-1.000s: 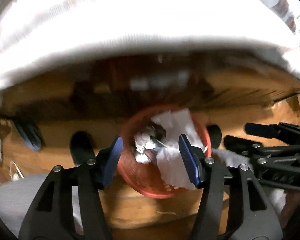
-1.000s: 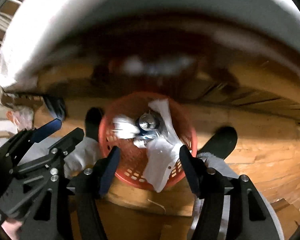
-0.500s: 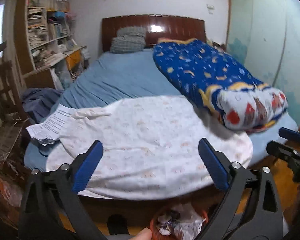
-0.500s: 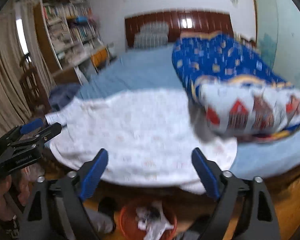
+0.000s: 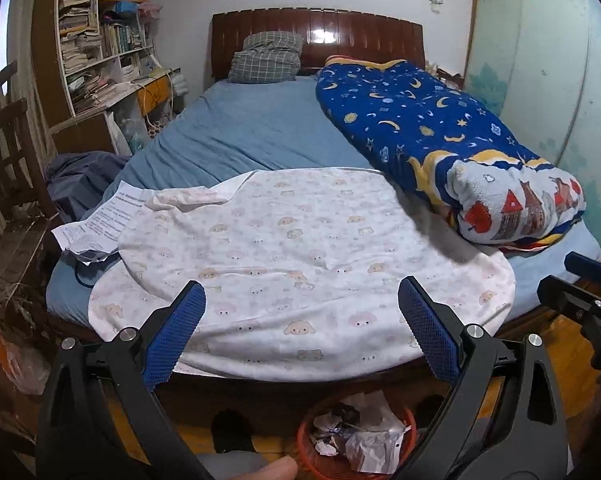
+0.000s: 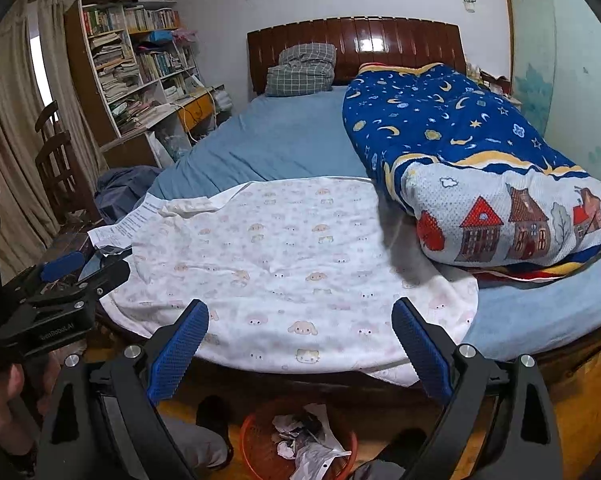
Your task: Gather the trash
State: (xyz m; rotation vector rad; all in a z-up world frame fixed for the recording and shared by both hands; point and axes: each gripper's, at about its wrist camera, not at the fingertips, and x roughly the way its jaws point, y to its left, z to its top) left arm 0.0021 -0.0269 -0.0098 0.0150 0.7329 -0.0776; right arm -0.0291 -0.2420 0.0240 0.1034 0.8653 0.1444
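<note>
A red mesh trash basket (image 5: pixel 306 438) with crumpled paper and wrappers (image 5: pixel 364 436) stands on the floor at the foot of the bed; it also shows in the right wrist view (image 6: pixel 252 446). My left gripper (image 5: pixel 300 332) is open and empty, raised above the basket and facing the bed. My right gripper (image 6: pixel 300 344) is open and empty, held the same way. A printed paper sheet (image 5: pixel 96 222) lies at the bed's left edge, also in the right wrist view (image 6: pixel 130 224). Each gripper sees the other at its frame edge.
A white patterned blanket (image 5: pixel 300 264) covers the bed's foot over a blue sheet (image 5: pixel 244 132). A rolled blue star quilt (image 5: pixel 440 140) lies on the right. A bookshelf (image 5: pixel 92 40) and wooden chair (image 5: pixel 8 152) stand left. Dark slippers (image 5: pixel 228 428) sit by the basket.
Both grippers have tilted up from looking down into the basket to facing the bed. Their jaws have opened wider. The basket has dropped to the bottom of both views.
</note>
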